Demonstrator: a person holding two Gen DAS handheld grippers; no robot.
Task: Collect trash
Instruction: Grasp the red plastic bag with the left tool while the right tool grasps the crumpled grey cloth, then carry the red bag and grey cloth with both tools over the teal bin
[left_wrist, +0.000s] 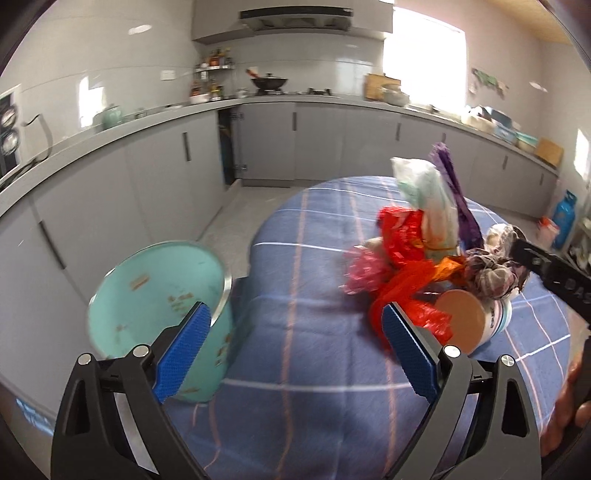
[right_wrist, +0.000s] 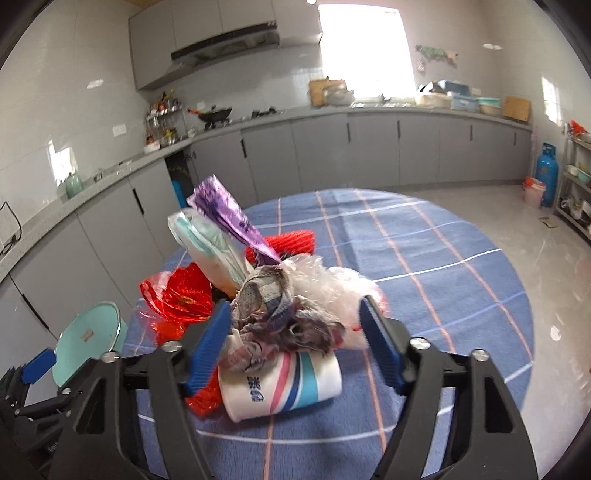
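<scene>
A pile of trash lies on the blue checked tablecloth (right_wrist: 424, 251): a striped paper cup (right_wrist: 291, 380) on its side, a crumpled grey rag (right_wrist: 273, 314), clear plastic (right_wrist: 325, 280), red wrappers (right_wrist: 177, 295), a purple wrapper (right_wrist: 229, 218) and a white-green packet (right_wrist: 207, 240). My right gripper (right_wrist: 295, 343) is open, its jaws on either side of the rag above the cup. My left gripper (left_wrist: 295, 339) is open and empty over the cloth, left of the pile (left_wrist: 424, 258). A teal bin (left_wrist: 159, 299) stands off the table's left edge and also shows in the right wrist view (right_wrist: 88, 339).
Grey kitchen cabinets and a counter (left_wrist: 258, 107) run along the back walls, with a wok on the stove (left_wrist: 269, 83). A blue gas cylinder (right_wrist: 546, 173) and a metal shelf (right_wrist: 576, 192) stand at the right. The right gripper's arm (left_wrist: 554, 273) reaches in from the right.
</scene>
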